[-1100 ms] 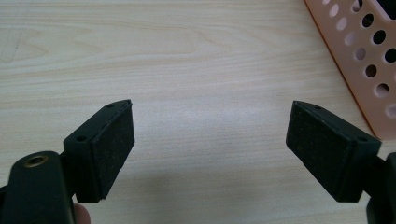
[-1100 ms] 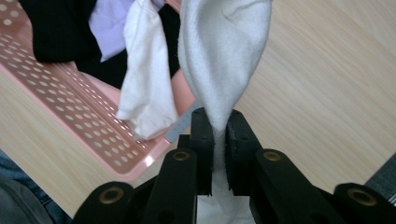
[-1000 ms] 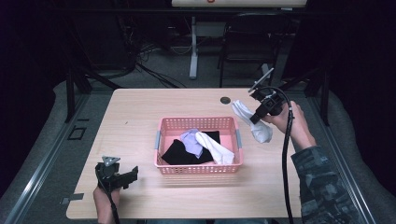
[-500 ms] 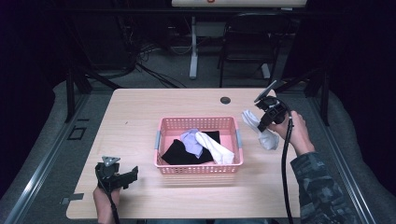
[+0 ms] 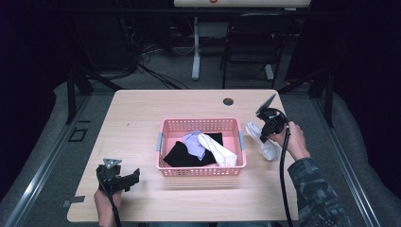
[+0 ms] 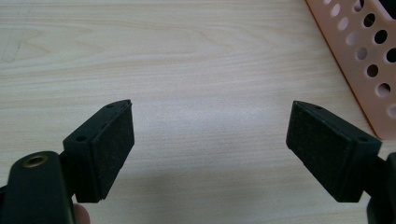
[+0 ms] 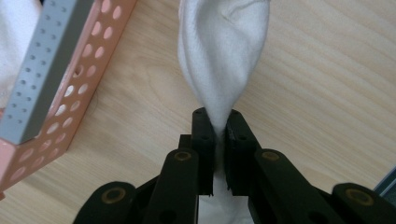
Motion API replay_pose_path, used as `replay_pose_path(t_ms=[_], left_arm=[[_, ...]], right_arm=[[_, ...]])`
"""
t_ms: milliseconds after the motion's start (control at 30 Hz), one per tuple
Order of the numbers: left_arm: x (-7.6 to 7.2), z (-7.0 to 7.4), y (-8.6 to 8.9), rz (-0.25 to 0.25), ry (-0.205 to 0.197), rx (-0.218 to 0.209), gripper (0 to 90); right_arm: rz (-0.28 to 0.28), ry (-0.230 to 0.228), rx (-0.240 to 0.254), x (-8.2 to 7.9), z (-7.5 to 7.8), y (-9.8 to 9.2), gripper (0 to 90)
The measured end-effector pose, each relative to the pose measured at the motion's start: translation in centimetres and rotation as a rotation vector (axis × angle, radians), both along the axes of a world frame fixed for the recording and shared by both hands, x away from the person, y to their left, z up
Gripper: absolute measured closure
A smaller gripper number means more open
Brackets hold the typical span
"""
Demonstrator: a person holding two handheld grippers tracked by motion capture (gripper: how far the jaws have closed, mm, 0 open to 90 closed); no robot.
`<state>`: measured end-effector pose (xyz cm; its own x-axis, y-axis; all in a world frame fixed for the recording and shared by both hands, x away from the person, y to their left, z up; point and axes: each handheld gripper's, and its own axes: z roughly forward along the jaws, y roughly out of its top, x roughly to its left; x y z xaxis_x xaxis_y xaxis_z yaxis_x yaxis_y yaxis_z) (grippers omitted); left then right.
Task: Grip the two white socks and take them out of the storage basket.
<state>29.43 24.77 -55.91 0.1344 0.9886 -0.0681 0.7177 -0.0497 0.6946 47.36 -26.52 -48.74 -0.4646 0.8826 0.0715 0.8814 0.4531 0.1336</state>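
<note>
High view: our pale wooden desk (image 5: 142, 118) stands in a dark room. One pink basket (image 5: 202, 169) holds three cloths. Our right gripper (image 7: 215, 122) fingers clamp one white sock (image 7: 223, 51) beside it; left gripper (image 6: 210, 135) fingers stand apart.

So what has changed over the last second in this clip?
The right tool, shut on the white sock, has come down and toward the person, bringing the sock from above the table's far right down beside the pink basket. The left tool stayed open near the front left; the basket's clothes are unmoved.
</note>
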Motion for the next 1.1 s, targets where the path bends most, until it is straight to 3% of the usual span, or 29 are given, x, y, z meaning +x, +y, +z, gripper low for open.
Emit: replay_pose_path(t_ms=[133, 700, 733, 900, 1100], left_arm=[[0.0, 0.0, 0.0, -0.004, 0.003, 0.004, 15.2], [0.0, 0.0, 0.0, 0.0, 0.001, 0.001, 15.2], [0.0, 0.1, 0.0, -0.004, 0.01, 0.003, 15.2], [0.0, 0.0, 0.0, -0.002, 0.007, 0.002, 15.2], [0.0, 0.0, -0.1, -0.005, 0.004, 0.004, 15.2]], right_arm=[[-0.009, -0.003, 0.005, 0.0, -0.1, -0.2, 77.9], [0.001, -0.032, 0.002, -0.5, 1.9, -0.2, 60.1], [-0.004, -0.045, 0.002, -0.5, 2.2, -0.2, 51.9], [0.02, -0.076, 0.031, -0.8, 3.9, 0.1, 32.3], [0.099, -0.096, 0.039, -1.5, 6.8, 2.0, 21.1]])
